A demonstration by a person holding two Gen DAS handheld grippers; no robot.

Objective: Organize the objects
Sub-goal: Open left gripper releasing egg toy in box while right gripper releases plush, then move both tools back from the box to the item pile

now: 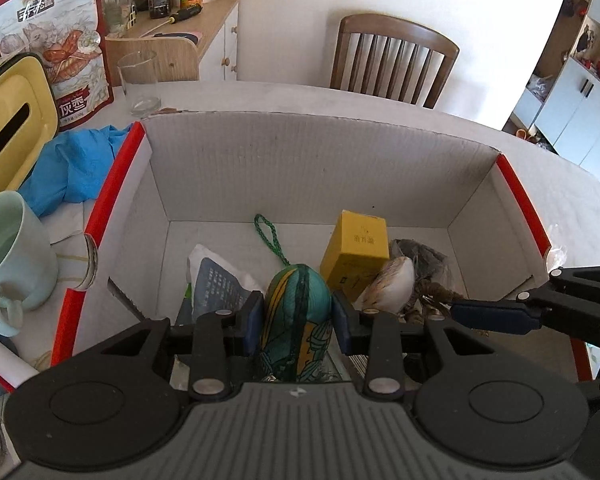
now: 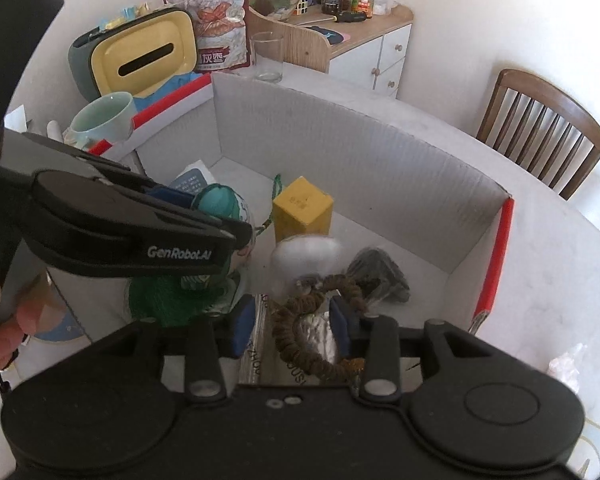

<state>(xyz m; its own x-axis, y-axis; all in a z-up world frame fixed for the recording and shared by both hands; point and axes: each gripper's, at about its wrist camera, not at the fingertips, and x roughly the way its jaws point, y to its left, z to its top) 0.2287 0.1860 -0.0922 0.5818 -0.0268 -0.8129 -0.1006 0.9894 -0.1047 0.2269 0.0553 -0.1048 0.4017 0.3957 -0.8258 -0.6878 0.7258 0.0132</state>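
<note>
Left wrist view: left gripper clamped on one green pouch, low inside cardboard box. Right gripper part open around brown ring, pads apparently clear. Risk: pouch dropped onto one yellow carton, toppling it. One shell; one mug on desk.

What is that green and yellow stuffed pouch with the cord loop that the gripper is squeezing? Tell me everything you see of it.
The green and yellow patterned fabric pouch is plump and egg-shaped, soft-looking, with dark green seams and a braided green cord loop at its far tip. It stands on end inside the white cardboard box, clamped between the blue pads of the left gripper. A green tassel hangs below it in the right wrist view.
</note>
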